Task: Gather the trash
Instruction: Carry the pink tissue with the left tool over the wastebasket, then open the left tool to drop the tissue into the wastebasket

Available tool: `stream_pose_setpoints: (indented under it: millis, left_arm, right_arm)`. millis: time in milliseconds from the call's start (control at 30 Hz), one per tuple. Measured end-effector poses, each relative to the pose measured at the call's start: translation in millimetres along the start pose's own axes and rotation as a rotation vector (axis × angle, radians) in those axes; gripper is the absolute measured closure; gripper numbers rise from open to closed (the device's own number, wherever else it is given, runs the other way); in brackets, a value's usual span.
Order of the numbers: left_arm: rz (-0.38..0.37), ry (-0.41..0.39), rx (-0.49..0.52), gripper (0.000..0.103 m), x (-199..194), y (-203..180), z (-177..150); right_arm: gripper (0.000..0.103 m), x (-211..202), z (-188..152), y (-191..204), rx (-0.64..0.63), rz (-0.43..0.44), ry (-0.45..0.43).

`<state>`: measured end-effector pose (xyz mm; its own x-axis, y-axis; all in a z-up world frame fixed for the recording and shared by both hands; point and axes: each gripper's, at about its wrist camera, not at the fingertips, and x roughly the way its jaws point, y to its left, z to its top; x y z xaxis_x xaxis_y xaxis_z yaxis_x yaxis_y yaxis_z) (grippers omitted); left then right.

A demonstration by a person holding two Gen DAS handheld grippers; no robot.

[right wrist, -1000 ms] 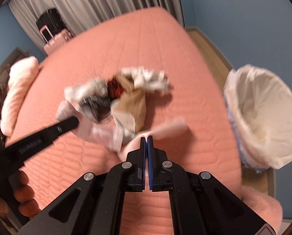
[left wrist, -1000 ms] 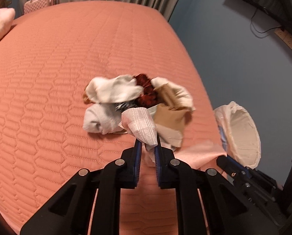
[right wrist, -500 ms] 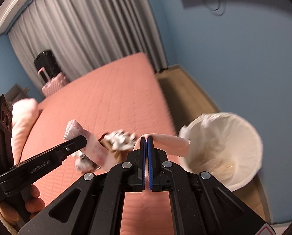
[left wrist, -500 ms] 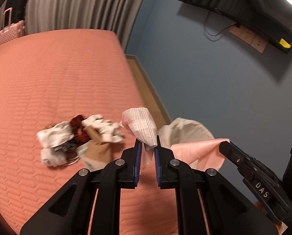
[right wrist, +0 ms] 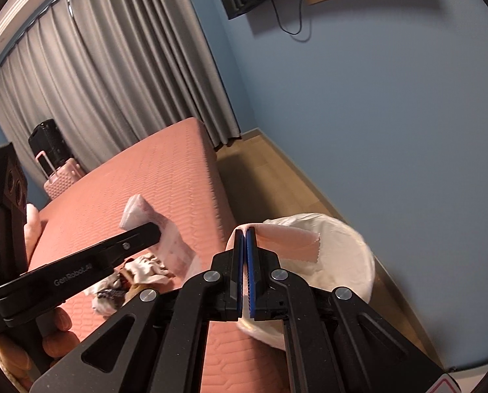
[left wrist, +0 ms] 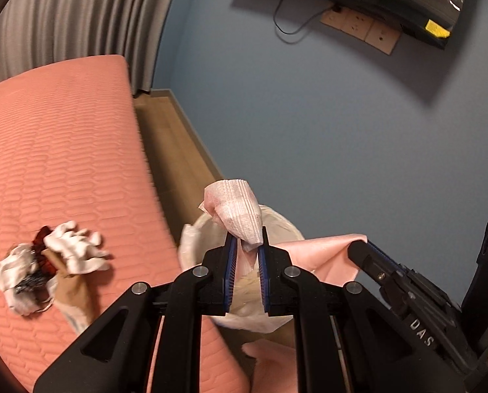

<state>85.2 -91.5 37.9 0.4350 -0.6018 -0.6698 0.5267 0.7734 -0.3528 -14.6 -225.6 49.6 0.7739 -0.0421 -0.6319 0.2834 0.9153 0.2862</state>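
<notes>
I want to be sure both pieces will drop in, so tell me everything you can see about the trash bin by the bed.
The trash bin is a round, open-topped container lined with a white plastic bag whose crinkled edge folds over the rim. It stands upright on the wooden floor, close beside the coral bed, near the blue wall. What shows of its inside looks empty. The right gripper holds a pink paper sheet over its opening; the left gripper holds a pink textured tissue in front of it.
</notes>
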Motion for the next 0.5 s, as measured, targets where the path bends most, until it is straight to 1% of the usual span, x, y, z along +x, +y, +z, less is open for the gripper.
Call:
stream_pose_setpoints:
  millis: [100,133,167,200,233,267,367,433,500]
  left_arm:
    - [-0.013,0.007,0.006,0.089,10,-11,5]
    - [-0.017,0.004,0.004,0.081,13,-14,6]
    - [-0.009,0.004,0.002,0.063,15,-14,7]
    - [0.004,-0.001,-0.002,0.055,16,-14,8]
    - [0.022,-0.018,-0.009,0.043,15,-14,8]
    - [0.038,-0.026,-0.013,0.037,15,-14,9]
    - [0.056,-0.02,-0.023,0.036,17,-9,9]
    - [0.074,-0.019,-0.035,0.036,16,-4,8]
    - [0.086,-0.022,-0.039,0.036,15,0,7]
  right_arm:
    - [0.101,3,2,-10,0.007,-0.014,0.0]
    - [0.1,4,2,-10,0.009,-0.018,0.0]
    - [0.1,5,3,-12,0.012,-0.022,0.0]
    - [0.098,6,3,-13,0.014,-0.023,0.001]
    - [0.096,7,4,-15,0.017,-0.025,0.0]
    - [0.094,7,4,-14,0.019,-0.028,-0.006]
    - [0.09,12,6,-14,0.018,-0.03,-0.007]
    - [0.08,15,6,-14,0.019,-0.03,-0.01]
    - [0.075,17,7,-12,0.019,-0.028,-0.014]
